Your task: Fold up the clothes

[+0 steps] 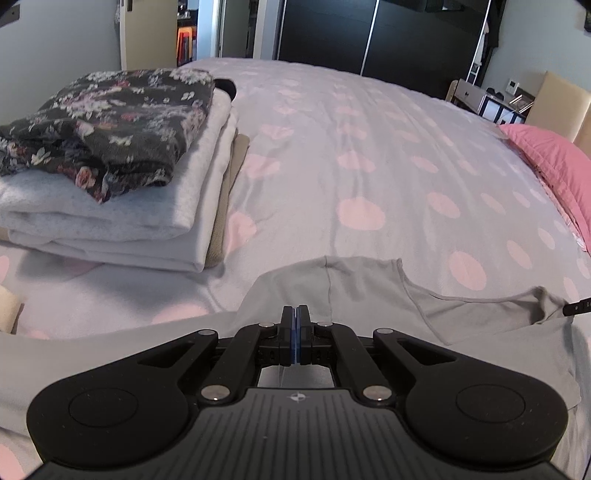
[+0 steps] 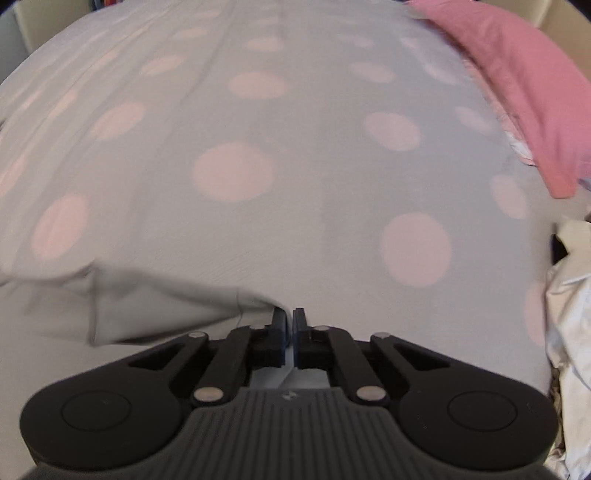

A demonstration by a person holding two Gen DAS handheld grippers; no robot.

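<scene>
A light grey t-shirt lies on the spotted bedspread, its neckline toward the right. My left gripper is shut over the shirt's shoulder area, apparently pinching its cloth. In the right wrist view the same grey shirt spreads to the left, and my right gripper is nearly shut with the shirt's edge at its fingertips. The right gripper's tip shows at the far right of the left wrist view, at the shirt's other shoulder.
A stack of folded clothes, floral piece on top, sits on the bed at left. A pink pillow lies at right, also in the right wrist view. Crumpled white cloth lies at the right edge. Dark wardrobe stands behind.
</scene>
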